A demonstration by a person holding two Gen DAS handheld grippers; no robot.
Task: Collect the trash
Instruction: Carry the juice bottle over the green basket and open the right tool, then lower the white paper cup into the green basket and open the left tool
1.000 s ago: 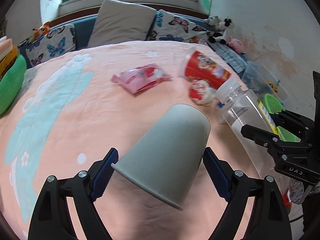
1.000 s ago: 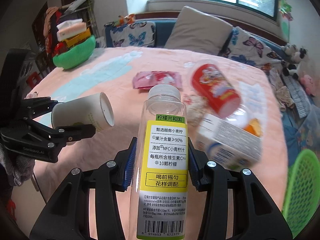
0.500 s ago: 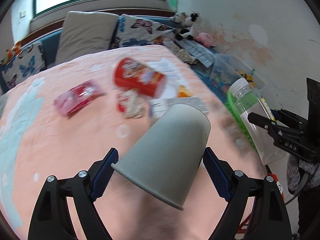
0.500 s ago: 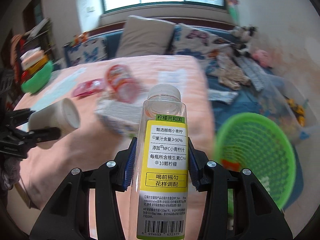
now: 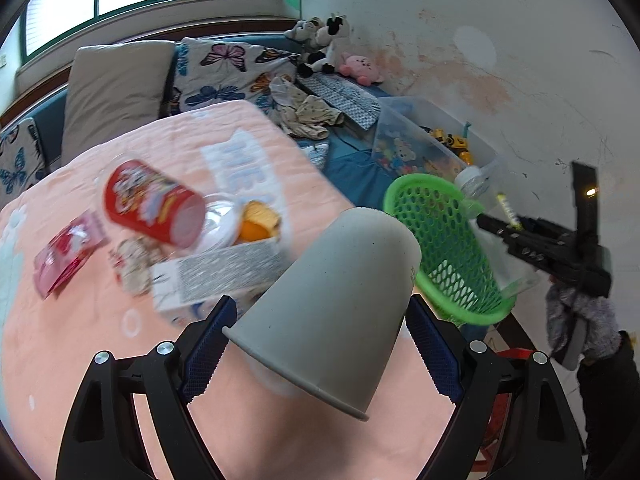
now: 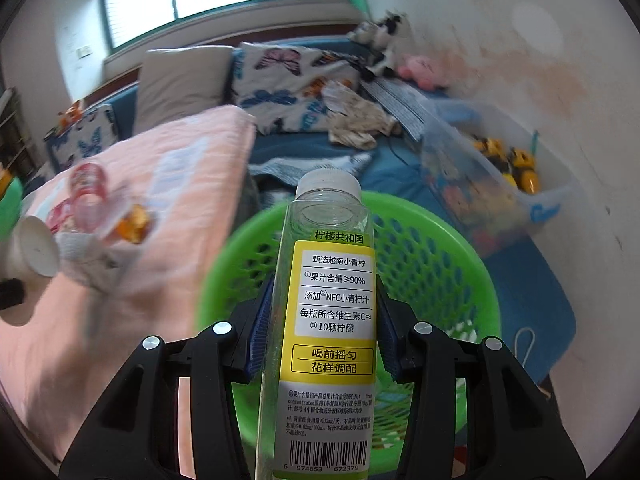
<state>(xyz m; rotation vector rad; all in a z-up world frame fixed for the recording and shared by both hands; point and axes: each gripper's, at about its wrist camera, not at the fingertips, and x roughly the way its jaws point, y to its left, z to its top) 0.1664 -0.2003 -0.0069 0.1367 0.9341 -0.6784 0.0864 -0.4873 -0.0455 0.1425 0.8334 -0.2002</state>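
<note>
My left gripper [image 5: 320, 344] is shut on a grey paper cup [image 5: 340, 292], held tilted with its mouth toward the camera, above the edge of the pink bed cover [image 5: 80, 340]. My right gripper [image 6: 324, 320] is shut on a clear bottle [image 6: 332, 300] with a yellow label and a white cap, right above the green mesh basket [image 6: 440, 248]. In the left wrist view the basket [image 5: 440, 232] stands off the bed's right side, with the right gripper [image 5: 492, 224] and the bottle [image 5: 472, 184] at its far rim. A red can [image 5: 152, 208], a pink wrapper [image 5: 68, 252] and a carton [image 5: 224, 276] lie on the bed.
A clear plastic toy bin [image 5: 420, 148] sits behind the basket, against the stained wall [image 5: 520, 80]. Pillows [image 5: 116, 92] and plush toys [image 5: 320, 44] line the back under the window. Crumpled cloth [image 5: 308, 116] lies on the blue mattress. A gloved hand [image 5: 580, 312] holds the right gripper.
Both grippers have swung right, from over the bed to its edge. The bottle now hangs over the green basket. Both grips are unchanged.
</note>
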